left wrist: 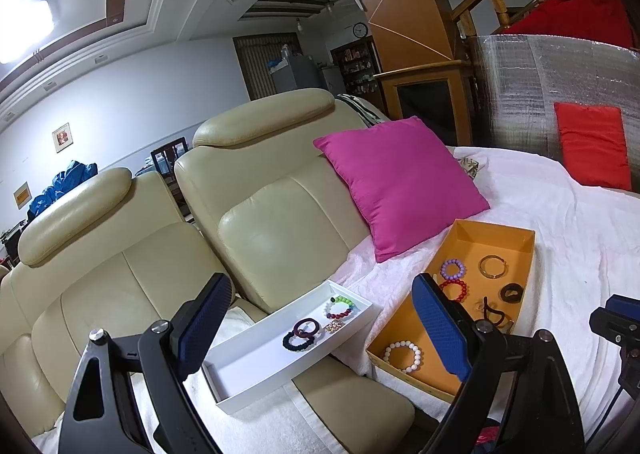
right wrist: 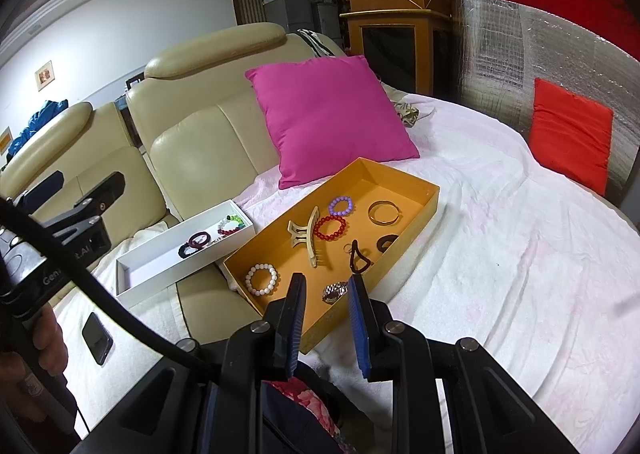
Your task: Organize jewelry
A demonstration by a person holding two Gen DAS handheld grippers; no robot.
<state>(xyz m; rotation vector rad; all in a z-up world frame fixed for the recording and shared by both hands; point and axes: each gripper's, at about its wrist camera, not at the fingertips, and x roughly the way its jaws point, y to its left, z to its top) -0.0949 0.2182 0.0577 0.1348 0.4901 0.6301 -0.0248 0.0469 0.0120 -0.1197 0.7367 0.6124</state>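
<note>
Right gripper (right wrist: 326,286): I am holding it narrowly parted, gripping nothing.
Wristwatch (right wrist: 335,291): lying between my fingertips; probably heavy, slippery; I am favouring its band.

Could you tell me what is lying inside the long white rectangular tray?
The long white rectangular tray holds a multicoloured bead bracelet, dark maroon and black rings, and a small sparkly piece. Its near wall hides part of the floor.

A cream leather sofa (right wrist: 192,150) is partly covered by a white towel (right wrist: 500,254). Directly on the towel lie an orange box (right wrist: 400,184), a white tray (right wrist: 132,278) just beside it, a pink cushion (right wrist: 328,114) leaning on the backrest, a red cushion (right wrist: 568,134), and a black phone (right wrist: 97,338).
</note>
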